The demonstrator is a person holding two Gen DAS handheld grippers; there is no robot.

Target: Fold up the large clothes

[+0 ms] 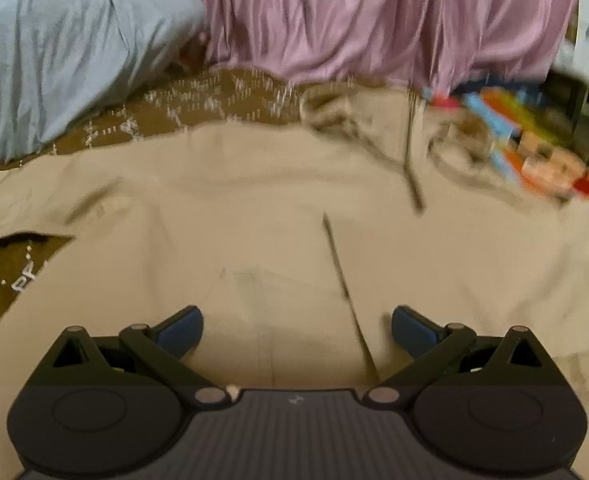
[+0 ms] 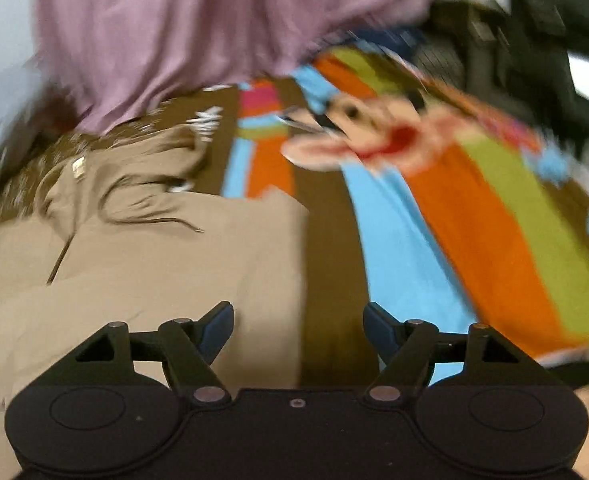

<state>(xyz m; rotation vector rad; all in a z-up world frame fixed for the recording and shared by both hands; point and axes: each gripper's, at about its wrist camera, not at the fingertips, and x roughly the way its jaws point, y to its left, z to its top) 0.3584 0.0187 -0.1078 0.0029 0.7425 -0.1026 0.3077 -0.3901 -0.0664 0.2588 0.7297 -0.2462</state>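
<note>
your left gripper (image 1: 297, 330) and right gripper (image 2: 298, 330) are both hanging open-jawed, empty, over the beige hoodie (image 1: 254, 208) lying on the bedspread (image 2: 394, 240).

Hoodie (image 1: 278, 208): beige, large, plain fabric. It lies spread flat, front side up, with a few shallow creases. Two thin dark drawcords run down the chest from the neck; one is seen higher up, one lower and closer to the camera. The hood and neck end is bunched and wrinkled at the far edge. In the left wrist view the garment fills most of the foreground. One sleeve extends to the left. In the right wrist view the hoodie (image 2: 146, 264) occupies the left half; its right edge runs straight. A small pale tag shows near the bunched hood. Both views are motion-blurred.
</note>
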